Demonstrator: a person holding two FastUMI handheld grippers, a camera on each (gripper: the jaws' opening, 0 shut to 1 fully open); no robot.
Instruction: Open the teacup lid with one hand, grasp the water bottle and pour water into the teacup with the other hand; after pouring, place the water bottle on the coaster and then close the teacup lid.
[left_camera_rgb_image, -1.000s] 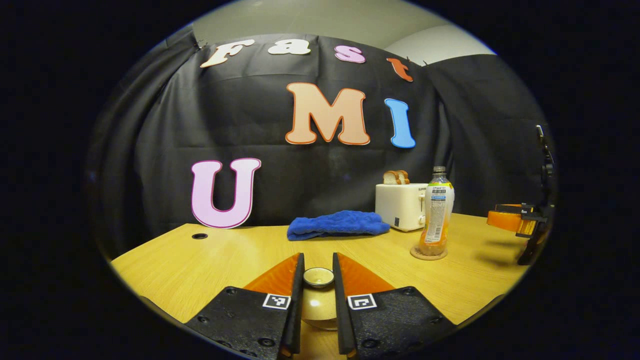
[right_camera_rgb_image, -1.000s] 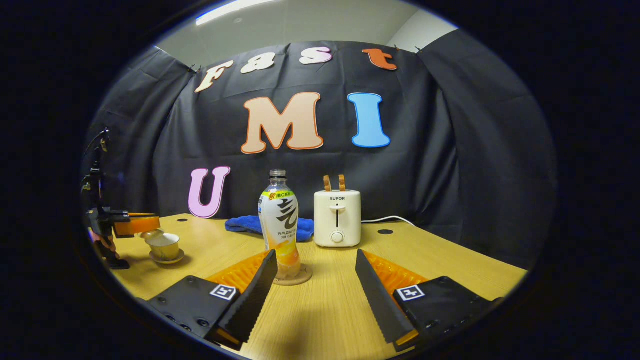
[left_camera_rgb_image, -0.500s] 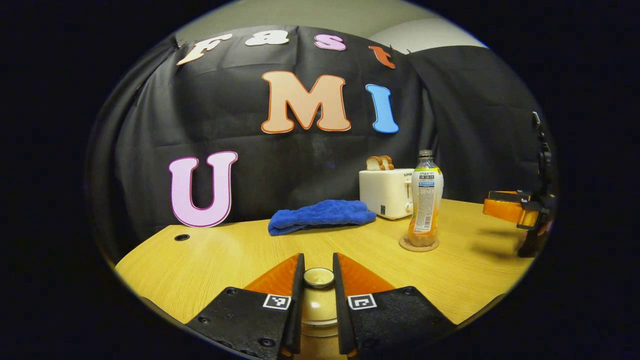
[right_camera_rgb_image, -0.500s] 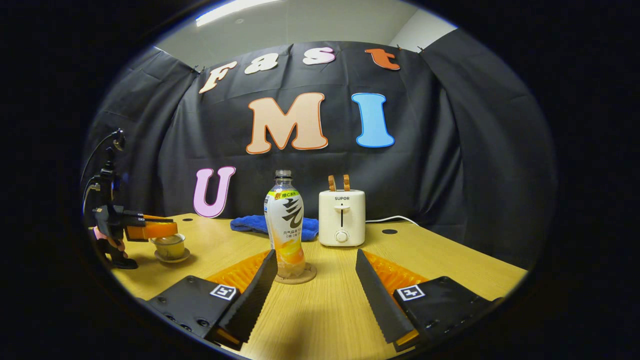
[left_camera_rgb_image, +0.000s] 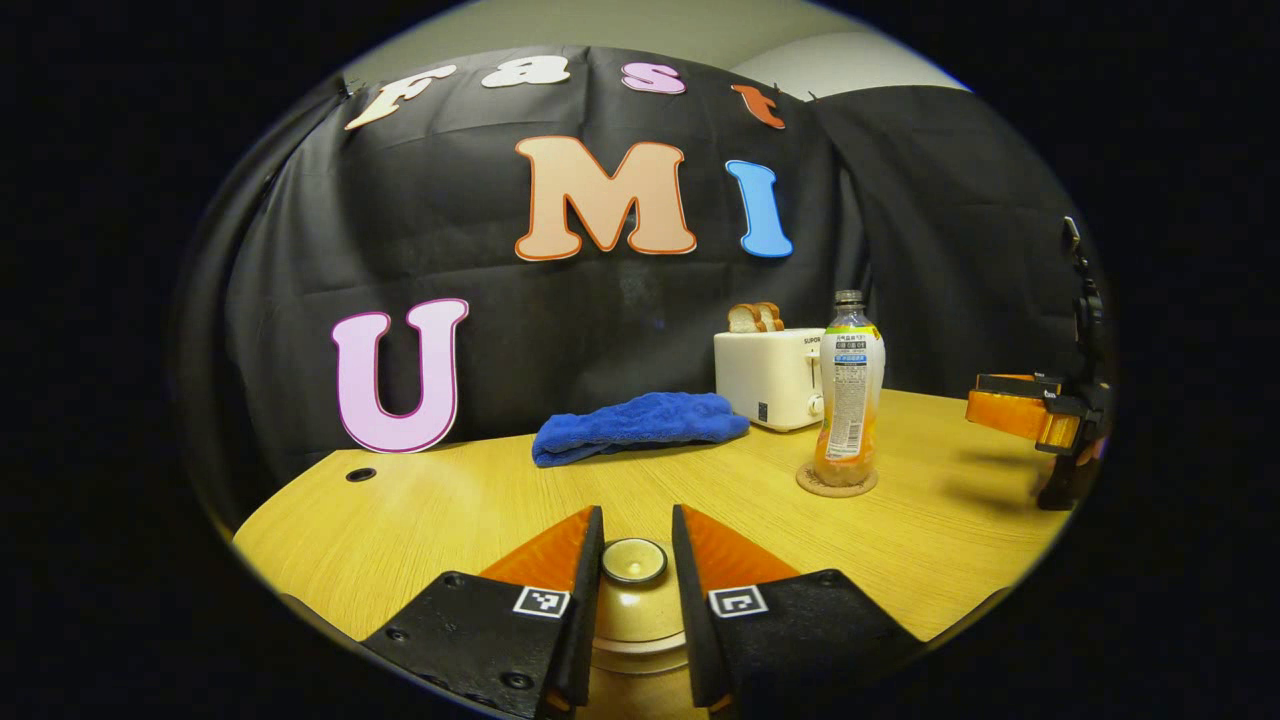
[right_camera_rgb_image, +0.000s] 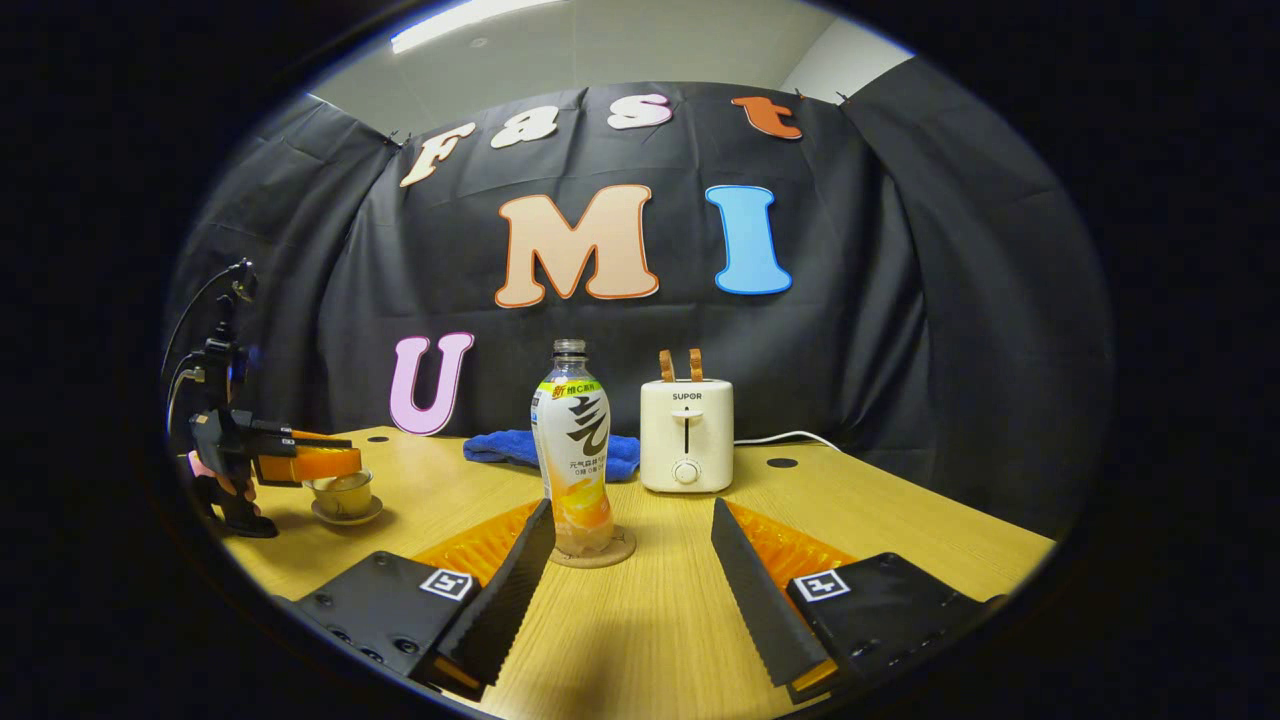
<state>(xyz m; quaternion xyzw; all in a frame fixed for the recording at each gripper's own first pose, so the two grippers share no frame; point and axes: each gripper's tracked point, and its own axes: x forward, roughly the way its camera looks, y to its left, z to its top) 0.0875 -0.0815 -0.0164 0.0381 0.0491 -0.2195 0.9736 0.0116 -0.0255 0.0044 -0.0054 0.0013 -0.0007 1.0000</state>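
- Left gripper view, setting: a light wooden table (left_camera_rgb_image: 420, 520) fronts the black cloth wall. On it you have a blue cloth (left_camera_rgb_image: 640, 425), a white toaster (left_camera_rgb_image: 768, 378) with bread in its slots, and the water bottle (left_camera_rgb_image: 847, 388) upright on its coaster (left_camera_rgb_image: 836, 482).
- Left gripper view, change: a second ago the teacup lid (left_camera_rgb_image: 634, 562) hung above the table; now it sits low, with the cream rim of the teacup (left_camera_rgb_image: 640, 645) right beneath it. Judged from this, the lid is back on and the closing step is all but done.
- Left gripper view, tool: your left gripper (left_camera_rgb_image: 636, 560) has widened slightly. Its fingers flank the lid knob closely; whether they still press it cannot be told.
- Right gripper view, setting: same table and wall. Bottle, uncapped and part full, stands on the coaster just beyond your left finger; the toaster is behind it.
- Right gripper view, change: the far left gripper has come down over the teacup and its saucer (right_camera_rgb_image: 345, 512) at the left edge.
- Right gripper view, tool: your right gripper (right_camera_rgb_image: 632, 540) is wide apart, holding nothing, touching nothing.
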